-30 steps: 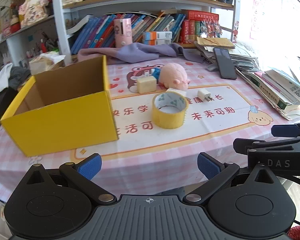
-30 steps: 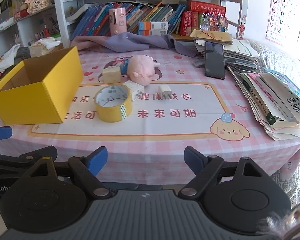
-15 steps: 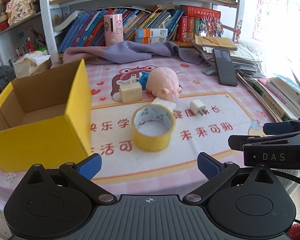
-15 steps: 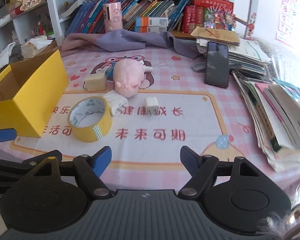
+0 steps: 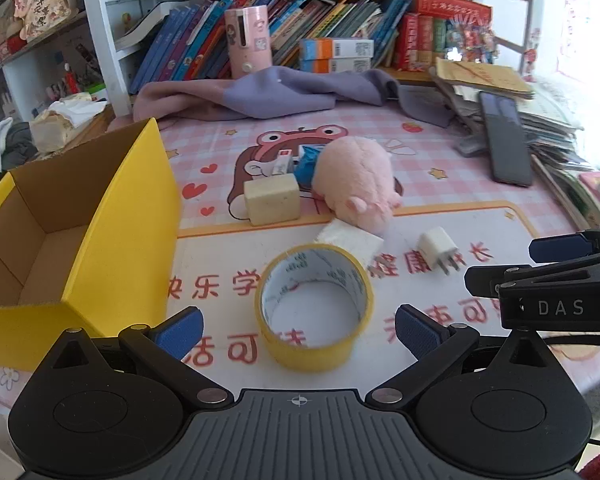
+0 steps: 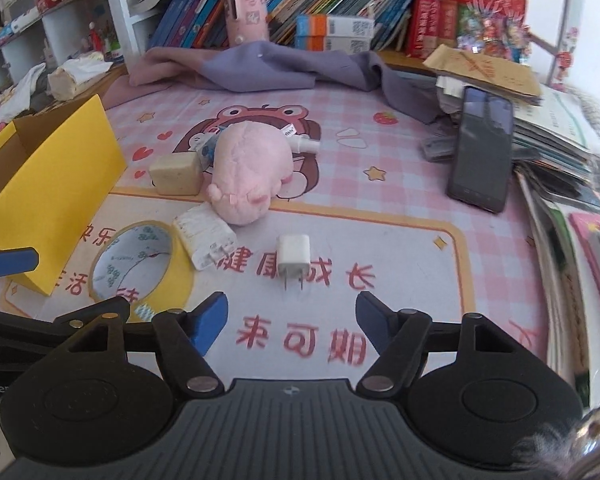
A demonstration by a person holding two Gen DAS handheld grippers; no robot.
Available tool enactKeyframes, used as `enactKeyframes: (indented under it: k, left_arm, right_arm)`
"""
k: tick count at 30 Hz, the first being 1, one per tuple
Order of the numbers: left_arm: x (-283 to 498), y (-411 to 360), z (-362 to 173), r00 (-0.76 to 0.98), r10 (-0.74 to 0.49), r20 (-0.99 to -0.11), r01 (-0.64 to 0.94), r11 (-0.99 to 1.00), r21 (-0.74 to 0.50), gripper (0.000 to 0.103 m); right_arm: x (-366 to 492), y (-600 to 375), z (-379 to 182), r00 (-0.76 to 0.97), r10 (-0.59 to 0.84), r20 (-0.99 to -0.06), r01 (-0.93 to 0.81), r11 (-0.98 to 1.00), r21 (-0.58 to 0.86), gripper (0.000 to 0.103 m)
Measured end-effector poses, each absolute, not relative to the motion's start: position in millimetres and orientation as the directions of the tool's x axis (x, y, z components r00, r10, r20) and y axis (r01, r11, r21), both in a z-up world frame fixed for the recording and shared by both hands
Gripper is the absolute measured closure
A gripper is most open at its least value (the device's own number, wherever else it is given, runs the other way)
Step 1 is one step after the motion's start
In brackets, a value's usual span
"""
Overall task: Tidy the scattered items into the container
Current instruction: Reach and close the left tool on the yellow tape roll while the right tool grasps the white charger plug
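A yellow cardboard box (image 5: 112, 248) stands open at the left, nothing visible inside. On the pink mat lie a yellow tape roll (image 5: 314, 308), a white charger block (image 5: 350, 240), a small white plug (image 5: 438, 250), a beige block (image 5: 272, 199) and a pink plush pig (image 5: 354, 180). My left gripper (image 5: 298, 330) is open, just short of the tape roll. My right gripper (image 6: 292, 320) is open with its jaws closing, nothing between them; the white plug (image 6: 294, 258) lies just ahead of it. The tape roll (image 6: 134, 260) and box (image 6: 52, 196) sit at its left.
A purple cloth (image 5: 268, 92) lies at the back of the table under the bookshelf. A black phone (image 6: 482, 158) rests on stacked books and papers (image 6: 556, 148) along the right edge. A blue item (image 5: 306, 162) and a small white tube lie behind the pig.
Both grippers have moved forward over the table toward the scattered items, which now look larger and closer. The right gripper's jaws have narrowed somewhat.
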State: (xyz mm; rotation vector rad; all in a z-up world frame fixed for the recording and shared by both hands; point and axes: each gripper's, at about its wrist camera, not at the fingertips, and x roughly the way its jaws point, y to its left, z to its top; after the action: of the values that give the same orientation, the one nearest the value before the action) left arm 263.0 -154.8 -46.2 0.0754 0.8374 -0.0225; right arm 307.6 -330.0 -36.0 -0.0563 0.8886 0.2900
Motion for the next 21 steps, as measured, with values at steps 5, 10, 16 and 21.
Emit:
enactKeyframes:
  k: [5,10,16,21]
  left_arm:
    - [285.8,-158.3,-55.4,0.645,0.036,-0.764,0.020,0.998,0.064,0.000]
    - [304.3,-161.2,-69.0,0.606,0.041,-0.795,0.013,0.998,0.062,0.000]
    - [318.2,-160.6,-81.4,0.569,0.052,-0.821,-0.002,0.998,0.061,0.000]
    - [323.0,-162.9,-88.5,0.542,0.052,-0.839,-0.005,0.998,0.060,0.000]
  right_arm:
    - [338.5,-326.9,-47.5,0.555,0.255,-0.792,-0.317,0.945,0.082,0.038]
    - [363.5,-324.3,-60.2,0.518,0.264,-0.814,-0.340,0.936,0.087,0.042]
    - [384.3,-320.0,-73.7,0.479,0.267,-0.836,-0.362,0.928,0.089,0.047]
    - [392.1,-319.9,-82.3,0.452,0.270,-0.850,-0.373,0.923,0.095,0.052]
